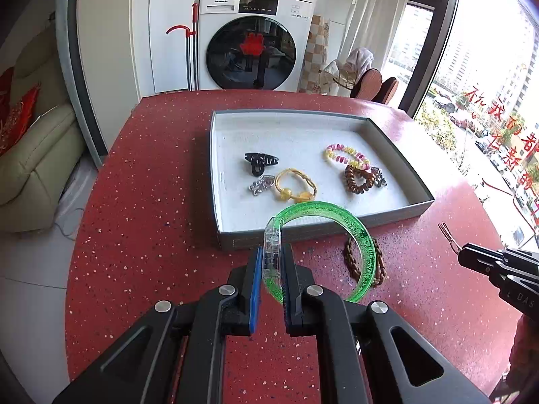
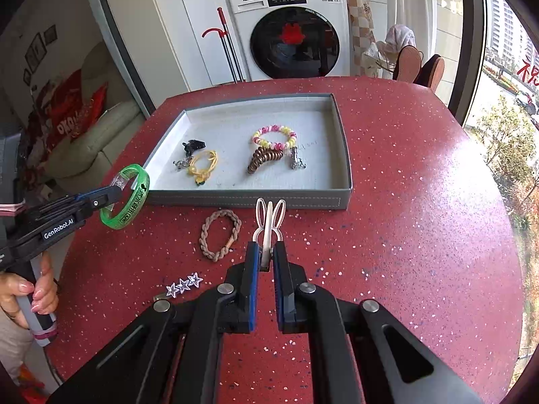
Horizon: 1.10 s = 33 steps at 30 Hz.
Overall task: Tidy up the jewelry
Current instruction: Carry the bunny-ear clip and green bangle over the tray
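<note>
**Inspector A:** Left wrist view first. The left gripper is pinched on the clear clasp section of the green bangle, which stands off the red table, its ring hanging out to the right over a brown braided band. The tray lies just beyond.

**Inspector B:** Confirmed from the right wrist view, where that same gripper comes in from the left edge, tilted up toward the tray's near left corner. This view alone shows the hand wrapped round its handle, and black lettering on the bangle's outer face.

**Inspector A:** And the right gripper?

**Inspector B:** The right gripper is pressed together on the lower end of a white rabbit-ear hair clip, held upright above the table, ears toward the tray wall. In your view only its black tip shows at the right edge, with thin prongs projecting; the clip's shape cannot be told there.

**Inspector A:** Anything else exclusive to yours?

**Inspector B:** A silver star clip on the table near my left finger, and the braided band seen whole.

**Inspector A:** Tray contents, both views: black claw clip, yellow tie, pink-and-yellow bracelet, brown coil tie, two small clear clips.
</note>
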Each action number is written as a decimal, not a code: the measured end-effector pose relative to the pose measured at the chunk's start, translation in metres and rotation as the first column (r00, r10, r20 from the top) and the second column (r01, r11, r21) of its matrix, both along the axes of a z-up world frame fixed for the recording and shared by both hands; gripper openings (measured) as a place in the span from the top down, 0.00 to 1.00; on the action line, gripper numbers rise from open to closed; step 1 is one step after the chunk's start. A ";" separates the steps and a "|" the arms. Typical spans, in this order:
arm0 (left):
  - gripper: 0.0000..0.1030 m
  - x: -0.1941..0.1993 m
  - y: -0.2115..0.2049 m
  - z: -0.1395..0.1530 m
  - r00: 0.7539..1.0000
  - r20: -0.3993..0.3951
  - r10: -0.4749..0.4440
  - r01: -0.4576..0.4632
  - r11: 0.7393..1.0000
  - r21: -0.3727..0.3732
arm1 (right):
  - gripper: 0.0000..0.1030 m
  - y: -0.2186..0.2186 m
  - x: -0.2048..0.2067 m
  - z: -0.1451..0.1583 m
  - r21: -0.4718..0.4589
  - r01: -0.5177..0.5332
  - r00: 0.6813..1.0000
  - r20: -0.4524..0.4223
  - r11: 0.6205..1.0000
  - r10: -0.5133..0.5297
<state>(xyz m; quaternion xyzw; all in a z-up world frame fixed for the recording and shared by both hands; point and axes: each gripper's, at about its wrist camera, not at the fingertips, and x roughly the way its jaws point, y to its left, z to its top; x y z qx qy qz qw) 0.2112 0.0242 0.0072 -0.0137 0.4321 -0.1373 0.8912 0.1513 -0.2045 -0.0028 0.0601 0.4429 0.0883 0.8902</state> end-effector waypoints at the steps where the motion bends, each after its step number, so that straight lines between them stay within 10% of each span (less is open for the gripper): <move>1: 0.72 0.002 0.000 0.004 1.000 0.006 -0.001 0.001 1.000 0.000 | 0.91 0.000 0.003 0.004 0.003 0.000 1.000 0.007 1.000 0.000; 17: 0.72 0.081 -0.029 0.036 0.999 0.045 -0.009 0.008 0.999 0.034 | 0.91 -0.015 0.094 0.020 0.033 0.027 0.999 0.038 0.999 -0.028; 33: 0.72 0.159 -0.078 -0.016 0.999 -0.039 0.010 -0.006 0.996 0.090 | 0.91 -0.028 0.161 -0.034 0.019 0.086 0.996 -0.008 0.996 -0.085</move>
